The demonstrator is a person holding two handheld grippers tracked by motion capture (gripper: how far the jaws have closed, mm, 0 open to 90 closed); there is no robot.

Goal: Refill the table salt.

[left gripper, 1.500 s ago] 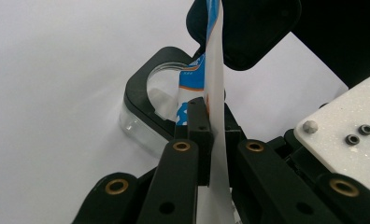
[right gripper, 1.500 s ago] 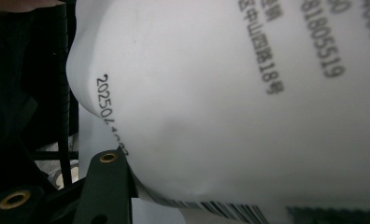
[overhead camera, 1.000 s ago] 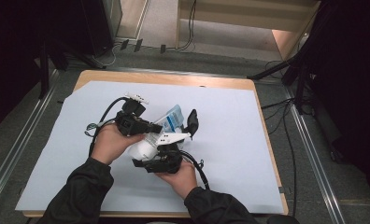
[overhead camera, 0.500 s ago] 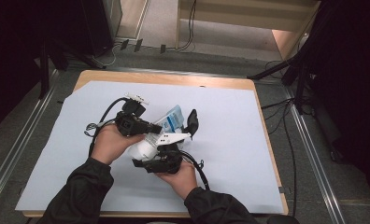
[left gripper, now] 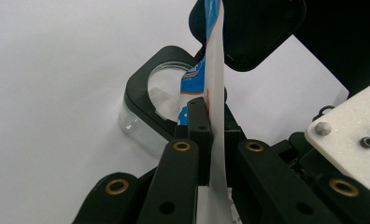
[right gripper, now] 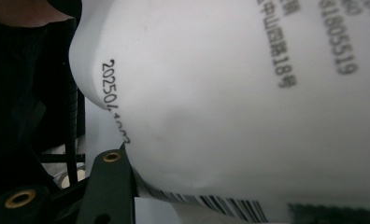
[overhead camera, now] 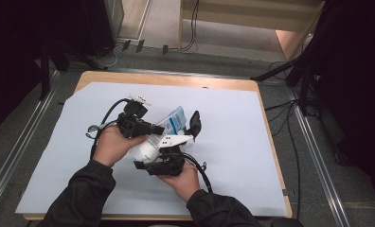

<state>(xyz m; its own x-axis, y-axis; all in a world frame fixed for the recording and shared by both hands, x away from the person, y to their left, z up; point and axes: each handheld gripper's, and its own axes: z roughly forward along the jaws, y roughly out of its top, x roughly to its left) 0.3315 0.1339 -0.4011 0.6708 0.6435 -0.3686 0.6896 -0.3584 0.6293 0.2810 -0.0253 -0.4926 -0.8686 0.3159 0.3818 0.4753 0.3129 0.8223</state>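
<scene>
A: Status of the refill pouch (overhead camera: 169, 127)?

B: It is held above the desk (overhead camera: 233, 123) between both hands. The left gripper (left gripper: 206, 126) has its fingers (left gripper: 199, 123) clenched on the pouch's flat sealed edge. The right gripper (overhead camera: 164, 163) grasps the bulging white body, with its fingers part-way closed around it.

A: Progress?

B: The black-lidded jar (left gripper: 162, 100) stands open, with its flip lid (left gripper: 253, 32) raised. The pouch's tip hangs at the jar's mouth. Judged from this, positioning is done; emptying the pouch remains.

A: View differences?

B: The left gripper view shows the jar opening and the pinched seam. The right gripper view shows a printed date code (right gripper: 115, 100) and barcode (right gripper: 220, 203) on the pouch. The high view shows both hands close together.
</scene>
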